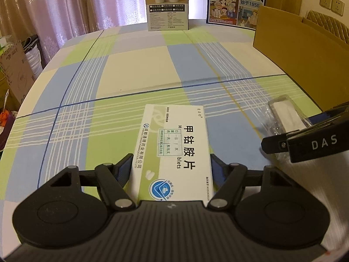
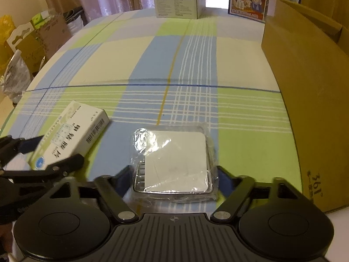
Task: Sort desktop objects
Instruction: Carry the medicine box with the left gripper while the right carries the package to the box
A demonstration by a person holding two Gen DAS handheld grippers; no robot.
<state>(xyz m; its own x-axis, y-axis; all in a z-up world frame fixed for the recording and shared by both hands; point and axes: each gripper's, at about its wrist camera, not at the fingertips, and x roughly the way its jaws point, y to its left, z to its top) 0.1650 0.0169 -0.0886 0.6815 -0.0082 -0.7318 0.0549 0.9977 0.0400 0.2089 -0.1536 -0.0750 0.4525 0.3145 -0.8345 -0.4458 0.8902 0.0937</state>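
A white and green medicine box (image 1: 172, 150) with black Chinese print lies between the blue pads of my left gripper (image 1: 172, 163), which is shut on its two long sides. It also shows in the right wrist view (image 2: 69, 135), tilted, at the left. A white square item wrapped in clear plastic (image 2: 174, 163) lies between the pads of my right gripper (image 2: 174, 178), which is shut on its sides. The wrapped item also shows in the left wrist view (image 1: 285, 115), with the right gripper's black arm (image 1: 305, 144) on it.
The table has a blue, green and cream checked cloth (image 1: 135, 69). An open brown cardboard box (image 2: 309, 83) stands along the right edge. A product box (image 1: 168, 6) and a blue milk carton case (image 1: 235, 2) stand at the far edge. Boxes and bags crowd the floor at left.
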